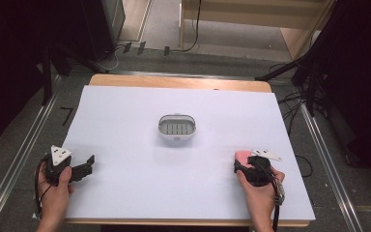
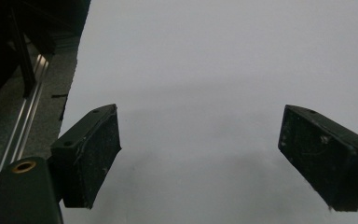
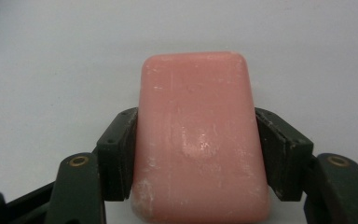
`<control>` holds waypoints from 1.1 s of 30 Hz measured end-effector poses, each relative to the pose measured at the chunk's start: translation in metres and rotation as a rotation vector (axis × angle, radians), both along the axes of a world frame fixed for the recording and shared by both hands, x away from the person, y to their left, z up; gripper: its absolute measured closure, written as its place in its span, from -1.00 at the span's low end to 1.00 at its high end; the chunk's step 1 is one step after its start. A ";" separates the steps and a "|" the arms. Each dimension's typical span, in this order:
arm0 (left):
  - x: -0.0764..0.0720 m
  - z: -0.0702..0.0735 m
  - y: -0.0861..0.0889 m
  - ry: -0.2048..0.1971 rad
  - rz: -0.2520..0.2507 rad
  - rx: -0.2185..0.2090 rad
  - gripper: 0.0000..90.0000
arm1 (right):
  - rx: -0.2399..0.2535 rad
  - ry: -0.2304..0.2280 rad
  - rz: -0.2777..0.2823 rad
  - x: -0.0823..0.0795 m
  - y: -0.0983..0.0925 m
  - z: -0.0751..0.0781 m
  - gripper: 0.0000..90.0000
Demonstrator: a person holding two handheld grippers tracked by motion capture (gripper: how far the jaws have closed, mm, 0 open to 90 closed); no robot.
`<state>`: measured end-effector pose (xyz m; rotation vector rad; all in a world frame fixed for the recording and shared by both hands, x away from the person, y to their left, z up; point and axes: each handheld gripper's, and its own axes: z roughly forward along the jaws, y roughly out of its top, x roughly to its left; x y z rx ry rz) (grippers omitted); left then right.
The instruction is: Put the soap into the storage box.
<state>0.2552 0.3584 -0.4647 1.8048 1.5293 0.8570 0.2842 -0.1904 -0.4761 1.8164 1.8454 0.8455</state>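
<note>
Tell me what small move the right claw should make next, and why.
Probably lift and carry the soap forward-left toward the dish. The right claw grips the pink bar on both sides, the dish sits empty mid-table, and the left claw is open and idle.

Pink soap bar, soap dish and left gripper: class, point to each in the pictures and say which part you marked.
pink soap bar point(image 3: 198, 140), right gripper view, middle of its top face.
soap dish point(image 1: 176, 136), high view, near rim.
left gripper point(image 2: 200, 158), left gripper view, midway between its open jaws.
</note>
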 end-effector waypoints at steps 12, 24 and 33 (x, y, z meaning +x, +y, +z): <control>0.000 0.000 0.000 0.000 -0.001 0.002 -0.70 | -0.026 -0.011 0.200 0.007 0.001 0.009 -0.15; 0.000 0.000 0.000 0.000 0.002 0.000 -0.70 | 0.013 -0.084 0.396 0.020 0.010 0.021 -0.15; 0.000 0.000 0.000 0.000 0.004 -0.001 -0.70 | -0.030 -0.128 0.556 0.036 0.022 0.036 -0.15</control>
